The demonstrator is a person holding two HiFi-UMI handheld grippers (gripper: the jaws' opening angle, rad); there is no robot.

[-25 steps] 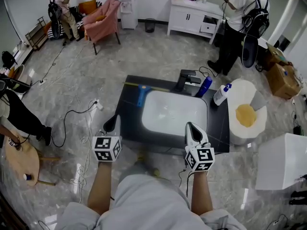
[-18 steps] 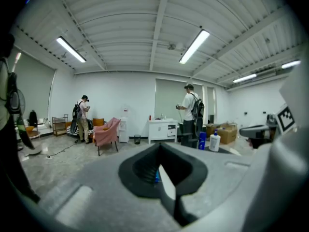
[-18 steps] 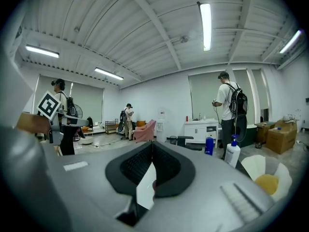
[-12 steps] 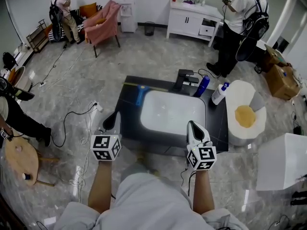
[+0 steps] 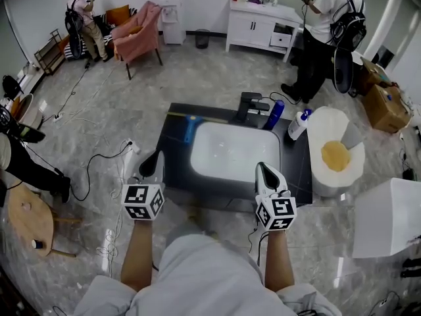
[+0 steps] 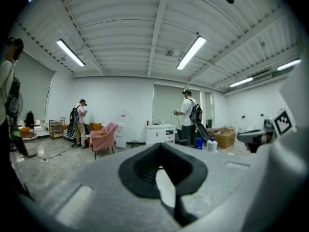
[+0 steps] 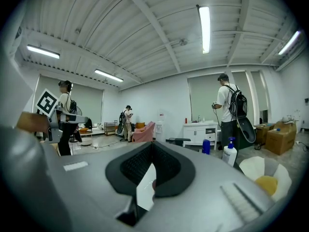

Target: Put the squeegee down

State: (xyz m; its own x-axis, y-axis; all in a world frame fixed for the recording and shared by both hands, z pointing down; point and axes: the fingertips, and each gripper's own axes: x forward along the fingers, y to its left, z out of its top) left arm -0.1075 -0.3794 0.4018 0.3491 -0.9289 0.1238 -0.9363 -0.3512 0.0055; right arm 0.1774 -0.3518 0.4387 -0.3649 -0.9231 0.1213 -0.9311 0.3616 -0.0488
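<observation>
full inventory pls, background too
counter: 1, black, centre
sink basin: 1, white, in counter
squeegee: 1, blue handle, on counter left of basin
faucet: 1, black, behind basin
bottle: 1, blue, beside faucet
spray bottle: 1, white, counter's right corner
stand: 1, white, right of counter
cloth: 1, yellow, on stand
armchair: 1, pink, far left
cabinet: 1, white, far wall
box: 1, brown, far right
people: 3, room edges
left gripper: 1, grey, shut, by counter's left edge
right gripper: 1, grey, shut, counter's front edge
</observation>
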